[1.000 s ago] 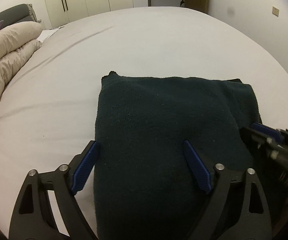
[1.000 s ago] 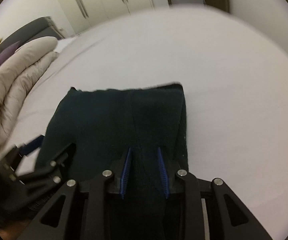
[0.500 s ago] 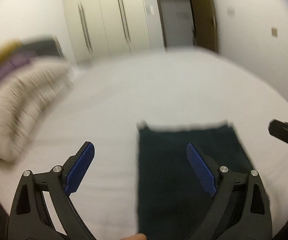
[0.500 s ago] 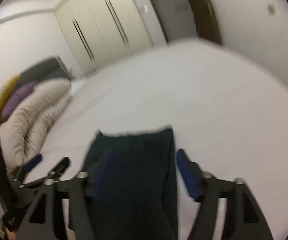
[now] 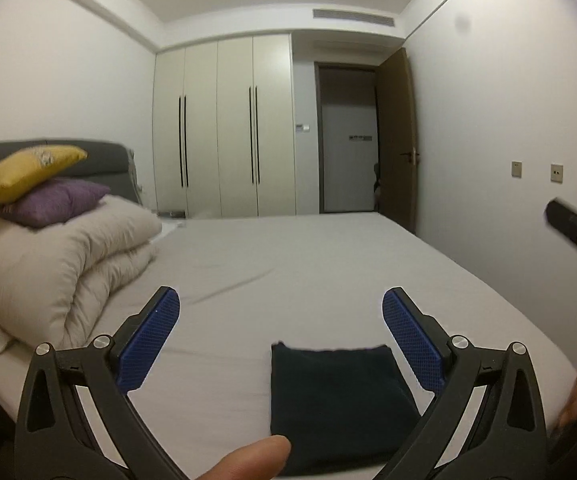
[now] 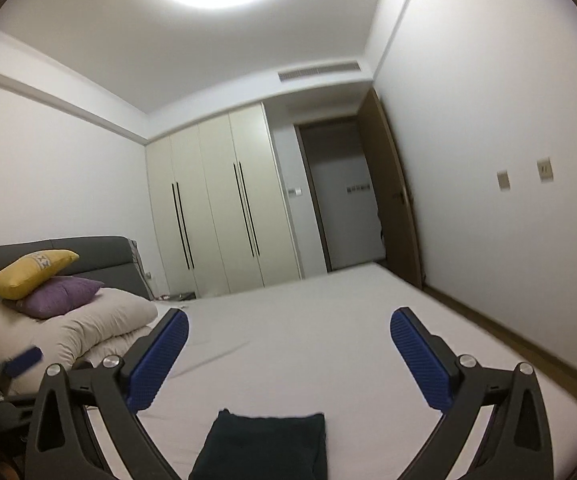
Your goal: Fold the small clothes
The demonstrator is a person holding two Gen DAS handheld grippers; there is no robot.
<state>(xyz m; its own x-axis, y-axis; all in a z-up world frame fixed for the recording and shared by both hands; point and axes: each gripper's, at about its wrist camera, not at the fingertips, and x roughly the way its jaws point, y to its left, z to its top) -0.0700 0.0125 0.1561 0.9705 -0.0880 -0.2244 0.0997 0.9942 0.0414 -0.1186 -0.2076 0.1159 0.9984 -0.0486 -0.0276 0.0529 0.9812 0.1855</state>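
A dark green folded cloth (image 5: 340, 404) lies flat on the bed's near edge; it also shows low in the right wrist view (image 6: 264, 446). My left gripper (image 5: 280, 336) is open and empty, raised above and behind the cloth. My right gripper (image 6: 288, 354) is open and empty, lifted well clear of the cloth. The right gripper's body shows at the left wrist view's right edge (image 5: 576, 238). The left gripper shows at the right wrist view's lower left (image 6: 16, 368).
The bed (image 5: 328, 264) has a light grey sheet. A folded beige duvet (image 5: 48, 268) with a purple pillow (image 5: 48, 202) and a yellow pillow (image 5: 24, 172) sits at the left. Wardrobes (image 5: 224, 136) and an open door (image 5: 396, 140) stand behind.
Both grippers pulled up and back from the cloth. The right gripper opened and let go of the cloth. The cloth now lies folded on the bed.
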